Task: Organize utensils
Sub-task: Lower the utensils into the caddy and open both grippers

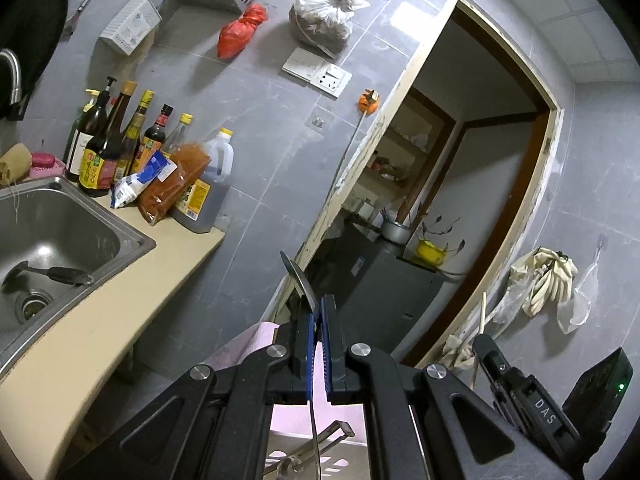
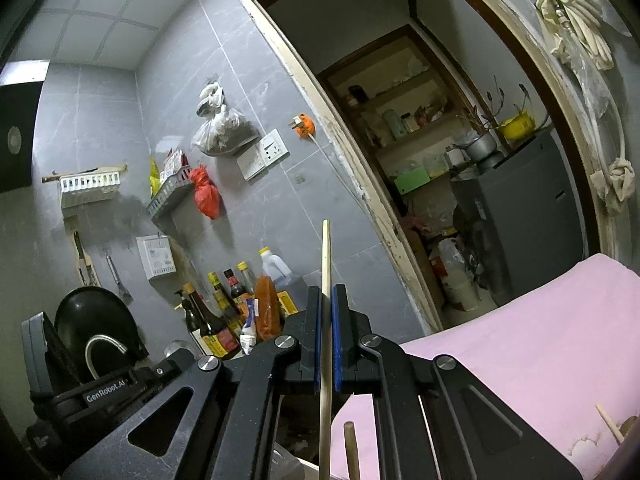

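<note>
Grey tiled wall [image 1: 256, 92]: fills most of both views, with open air between it and both grippers.
Doorway [image 1: 472, 184]: chipped pale frame, open to a dim storeroom with a dark cabinet [image 1: 384, 292].
Pink cloth [image 2: 540, 340]: covers the surface at lower right in the right wrist view; its far edge runs just before the doorway.
Counter [image 1: 120, 300]: beige edge runs diagonally at left, with the steel sink [image 1: 60, 224] set into it and bottles [image 1: 120, 148] crowded at its far end.
Left gripper [image 1: 319, 320]: blue pads pinched on a metal spoon [image 1: 298, 276]; its bowl sticks up past the tips and its handle runs down behind.
Right gripper [image 2: 327, 312]: pressed on a pale chopstick [image 2: 326, 256], upright, tip clear of the wall.
</note>
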A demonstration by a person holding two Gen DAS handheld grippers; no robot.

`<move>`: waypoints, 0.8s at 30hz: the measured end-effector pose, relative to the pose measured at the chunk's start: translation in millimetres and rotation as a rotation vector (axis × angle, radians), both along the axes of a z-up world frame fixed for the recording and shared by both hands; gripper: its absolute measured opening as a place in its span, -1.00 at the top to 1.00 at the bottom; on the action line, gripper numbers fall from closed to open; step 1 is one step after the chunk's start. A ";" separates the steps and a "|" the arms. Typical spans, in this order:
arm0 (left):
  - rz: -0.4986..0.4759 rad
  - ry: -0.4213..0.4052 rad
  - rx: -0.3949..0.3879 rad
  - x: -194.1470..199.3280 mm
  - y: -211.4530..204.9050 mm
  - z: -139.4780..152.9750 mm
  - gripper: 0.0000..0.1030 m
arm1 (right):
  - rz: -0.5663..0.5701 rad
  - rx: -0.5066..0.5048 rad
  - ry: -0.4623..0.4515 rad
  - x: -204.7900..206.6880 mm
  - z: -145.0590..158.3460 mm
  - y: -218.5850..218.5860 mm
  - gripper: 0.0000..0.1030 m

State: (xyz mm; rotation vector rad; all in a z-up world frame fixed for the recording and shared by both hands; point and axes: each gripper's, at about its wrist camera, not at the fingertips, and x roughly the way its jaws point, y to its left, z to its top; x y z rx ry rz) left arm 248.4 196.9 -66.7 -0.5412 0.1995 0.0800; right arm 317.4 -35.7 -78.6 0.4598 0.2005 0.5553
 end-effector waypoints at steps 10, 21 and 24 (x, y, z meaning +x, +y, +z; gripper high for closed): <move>0.002 0.014 0.072 -0.4 -11.4 -5.5 0.92 | 0.004 -0.017 0.020 -1.8 -9.8 -4.4 0.91; 0.007 0.090 0.159 -11.3 -17.2 -8.4 0.92 | 0.047 -0.049 0.051 -5.6 -12.8 -8.7 0.91; 0.006 0.116 0.171 -14.0 -17.2 -7.6 0.92 | 0.066 -0.068 0.059 -7.2 -10.6 -10.1 0.82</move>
